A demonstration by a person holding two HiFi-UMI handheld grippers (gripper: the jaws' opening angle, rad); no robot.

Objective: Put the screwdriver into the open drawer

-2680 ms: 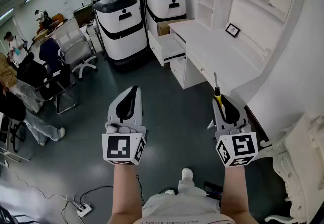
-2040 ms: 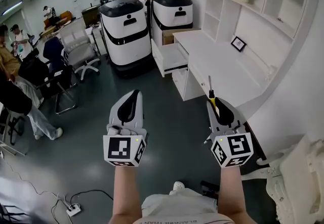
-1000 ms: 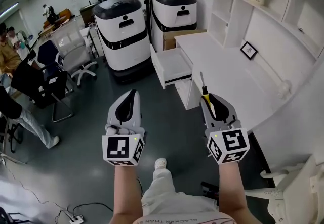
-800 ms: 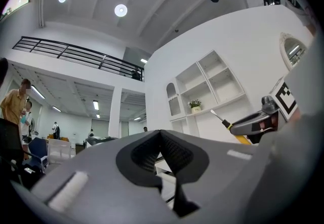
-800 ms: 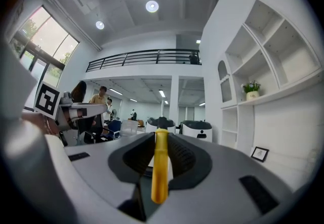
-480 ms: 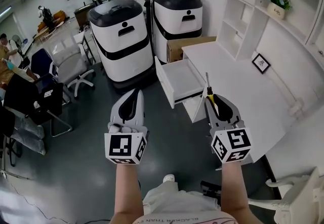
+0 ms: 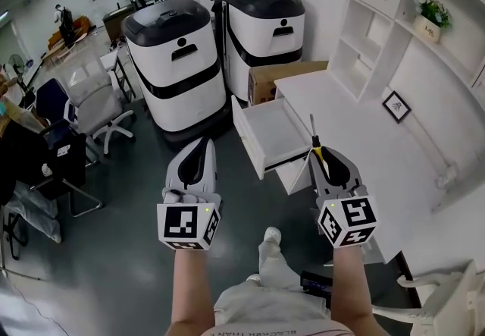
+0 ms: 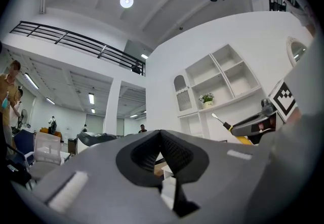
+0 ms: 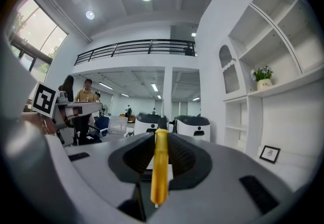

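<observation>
The screwdriver [image 7: 317, 146] has a yellow handle [image 9: 161, 167] and a thin shaft that points ahead past the jaws. My right gripper [image 7: 324, 157] is shut on the handle and is held about level. The open drawer [image 7: 267, 133] of the white desk [image 7: 356, 130] lies just ahead of it and a little left, white inside. At the left my left gripper [image 7: 198, 146] is shut with nothing in it [image 8: 161, 137], over the dark floor. The left gripper view shows the screwdriver [image 8: 228, 125] off to its right.
Two white and black machines [image 7: 173, 61] [image 7: 261, 27] stand behind the drawer, with a cardboard box [image 7: 284, 78] beside the desk. Shelves with a plant [image 7: 433, 12] and a small picture frame [image 7: 395, 107] are at the right. Office chairs [image 7: 87, 95] and people fill the far left.
The desk, the open drawer and the two machines have come nearer and lower in the head view. Both grippers keep their pose, the right still gripping the screwdriver.
</observation>
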